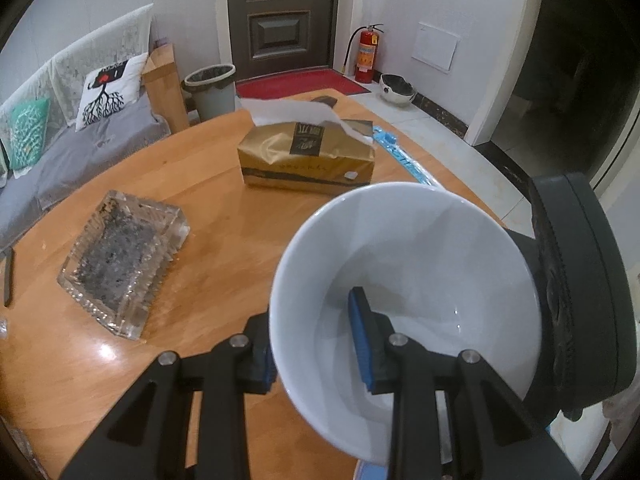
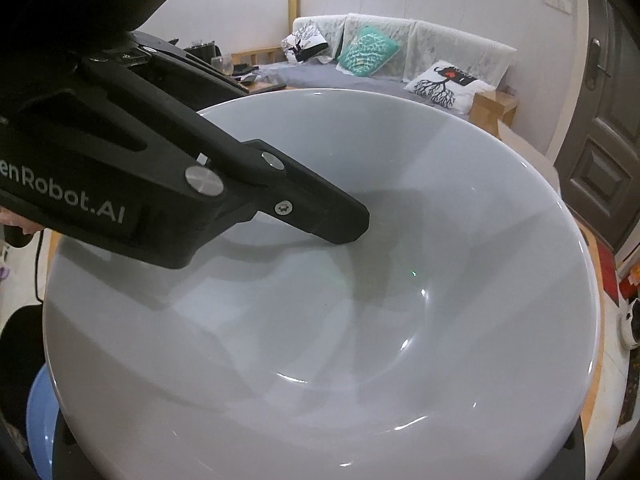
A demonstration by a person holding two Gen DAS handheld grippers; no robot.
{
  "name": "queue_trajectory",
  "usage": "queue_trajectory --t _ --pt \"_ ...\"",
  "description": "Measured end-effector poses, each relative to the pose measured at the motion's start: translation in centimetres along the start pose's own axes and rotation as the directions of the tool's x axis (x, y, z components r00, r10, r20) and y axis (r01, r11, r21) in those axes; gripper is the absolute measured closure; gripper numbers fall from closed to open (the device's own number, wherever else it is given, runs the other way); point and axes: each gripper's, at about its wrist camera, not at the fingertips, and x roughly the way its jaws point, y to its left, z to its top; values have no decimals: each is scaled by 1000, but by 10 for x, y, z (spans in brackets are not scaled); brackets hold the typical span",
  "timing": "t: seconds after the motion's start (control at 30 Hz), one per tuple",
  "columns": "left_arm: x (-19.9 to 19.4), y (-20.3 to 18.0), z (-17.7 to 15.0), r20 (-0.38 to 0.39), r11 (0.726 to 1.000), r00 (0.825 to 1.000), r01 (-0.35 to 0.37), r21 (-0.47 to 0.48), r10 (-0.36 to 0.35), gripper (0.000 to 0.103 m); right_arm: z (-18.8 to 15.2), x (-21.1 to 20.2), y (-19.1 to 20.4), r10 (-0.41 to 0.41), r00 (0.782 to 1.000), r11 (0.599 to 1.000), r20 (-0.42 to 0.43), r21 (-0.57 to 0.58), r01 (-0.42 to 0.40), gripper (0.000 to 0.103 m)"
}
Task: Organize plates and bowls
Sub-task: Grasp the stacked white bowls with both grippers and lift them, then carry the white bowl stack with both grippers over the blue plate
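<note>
One white bowl, gripped at its rim above the table

One white bowl [image 1: 404, 264] is all the left claw [image 1: 316, 344] has hold of: one blue-padded finger sits inside the bowl against its wall, the other is outside, and the two are closed on the near rim between them. The bowl is tilted, its opening turned up and toward the camera, and it hangs over the near right part of the round wooden table [image 1: 208, 200].

In the right wrist view the same bowl [image 2: 360, 320] fills nearly everything, with the left claw's black finger [image 2: 320, 216] reaching down into it from the upper left. The right claw's own fingers are hidden under the bowl, so I cannot tell how far they stand open or whether they hold anything. A pale blue rim [image 2: 40, 420] peeks out at the lower left, below the bowl.

On the table behind lie a glass ashtray [image 1: 120, 264] to the left and a gold tissue pack [image 1: 308, 160] further back, well apart.
</note>
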Motion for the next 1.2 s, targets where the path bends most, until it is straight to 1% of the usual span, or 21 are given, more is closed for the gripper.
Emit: queue_trajectory --t 0.33,0.67,0.77,0.93,1.2 --pt "-34 -16 -12 24 1000 1000 -8 9 8 76 4 -25 20 -17 1000 1000 13 -22 17 2" --pt "-61 -33 -31 35 1000 999 -8 -5 8 76 0 -47 45 -29 1000 999 13 -32 29 2" --pt "-68 -39 -38 37 1000 999 -1 -14 1 76 0 -50 47 -29 1000 999 12 -29 29 2" --pt "-75 -53 -52 31 1000 1000 -1 -6 2 76 -6 -58 55 -28 1000 999 -1 -27 28 2" --pt "-81 -69 -70 14 1000 1000 17 -8 -17 76 -19 -69 67 -20 1000 1000 -21 -18 19 2"
